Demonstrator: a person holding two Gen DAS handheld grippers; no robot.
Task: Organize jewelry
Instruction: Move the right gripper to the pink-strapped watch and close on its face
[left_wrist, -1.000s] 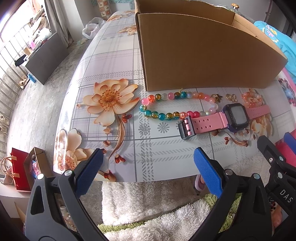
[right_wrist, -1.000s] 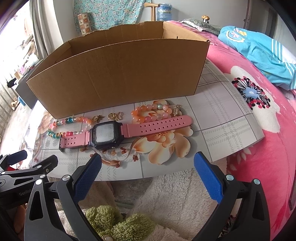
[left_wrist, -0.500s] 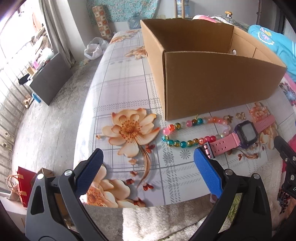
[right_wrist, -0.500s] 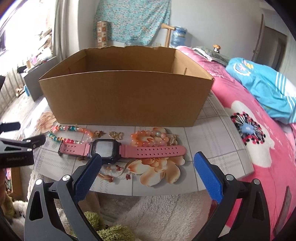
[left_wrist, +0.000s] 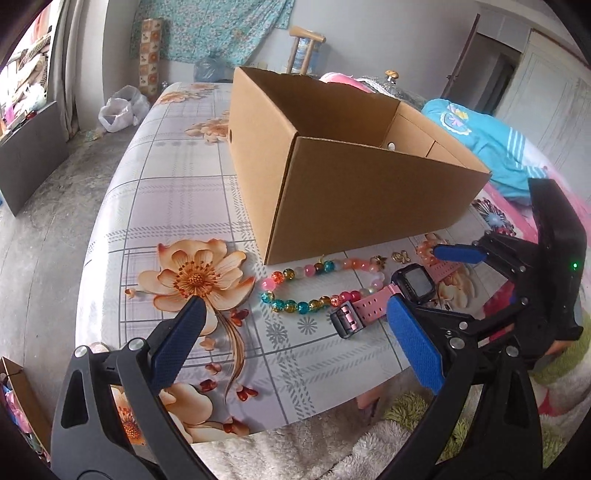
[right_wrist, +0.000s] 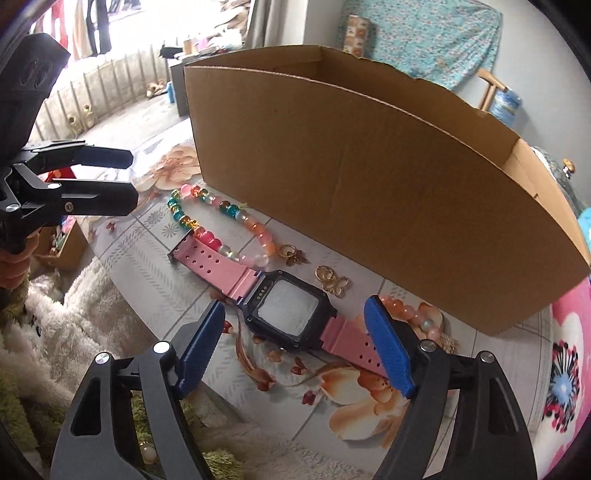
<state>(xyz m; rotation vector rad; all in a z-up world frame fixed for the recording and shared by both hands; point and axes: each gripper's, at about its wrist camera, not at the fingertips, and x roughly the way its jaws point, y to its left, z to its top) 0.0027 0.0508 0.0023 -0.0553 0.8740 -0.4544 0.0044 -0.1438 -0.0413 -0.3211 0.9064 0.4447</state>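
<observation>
A pink watch with a black face (right_wrist: 291, 314) lies flat on the floral tablecloth before an open cardboard box (right_wrist: 369, 177). My right gripper (right_wrist: 295, 350) is open, low over the watch, one pad on each side of the face. A multicoloured bead bracelet (right_wrist: 210, 221) lies left of the watch, gold earrings (right_wrist: 330, 282) behind it, an orange bead bracelet (right_wrist: 417, 314) to its right. My left gripper (left_wrist: 291, 339) is open and empty, over the table's front left; the beads (left_wrist: 314, 284) and watch (left_wrist: 410, 288) lie ahead of it.
The table's front edge (left_wrist: 332, 402) is close below both grippers, with a fluffy white rug (left_wrist: 295, 450) under it. A pink bedspread (right_wrist: 569, 369) lies to the right. The box's near wall stands just behind the jewelry.
Both grippers moved forward and lower toward the jewelry. My right gripper swung left and now straddles the watch face. My left gripper rose to look over the table.
</observation>
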